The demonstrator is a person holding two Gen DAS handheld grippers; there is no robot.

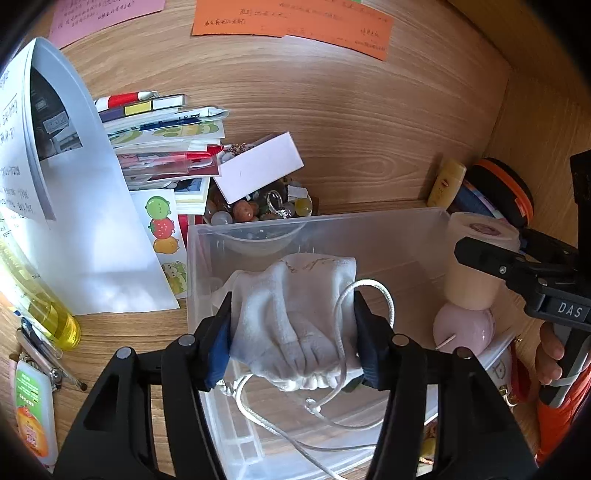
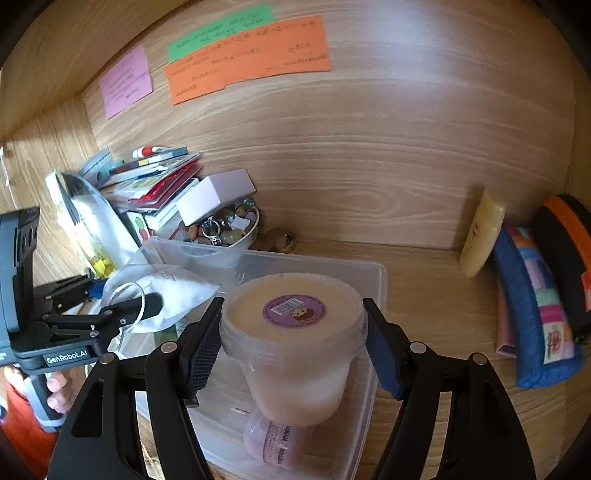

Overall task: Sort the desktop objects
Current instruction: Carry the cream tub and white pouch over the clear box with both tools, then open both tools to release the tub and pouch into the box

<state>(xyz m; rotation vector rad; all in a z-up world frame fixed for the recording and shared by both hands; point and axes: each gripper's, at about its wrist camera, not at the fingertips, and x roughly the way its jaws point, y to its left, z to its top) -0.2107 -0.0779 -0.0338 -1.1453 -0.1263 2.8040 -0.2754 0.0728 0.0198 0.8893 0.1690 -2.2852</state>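
White cloth filled the left wrist view: the left gripper (image 1: 293, 332) was clamped on a drawstring pouch (image 1: 295, 317), held above the clear bin (image 1: 207, 266) near its left wall, directly below it. In the right wrist view, the right gripper (image 2: 291, 343) squeezed 1 lidded tub (image 2: 293, 332), upright over the bin's right end above a pink bottle (image 2: 277, 443).

1. Orange note (image 2: 247, 55), green note (image 2: 221, 29) and pink note (image 2: 125, 81), all handwritten, stuck on the wooden back panel (image 2: 369, 147).
2. Stack of booklets (image 1: 162, 140) and sticker sheets, against the panel at left.
3. White box (image 1: 258, 166), lying tilted across a bowl (image 2: 248, 236) of polished stones.
4. Yellow tube (image 2: 482, 232), leaning on the panel at right.
5. Blue patchwork case (image 2: 535, 306), just beside the tube.
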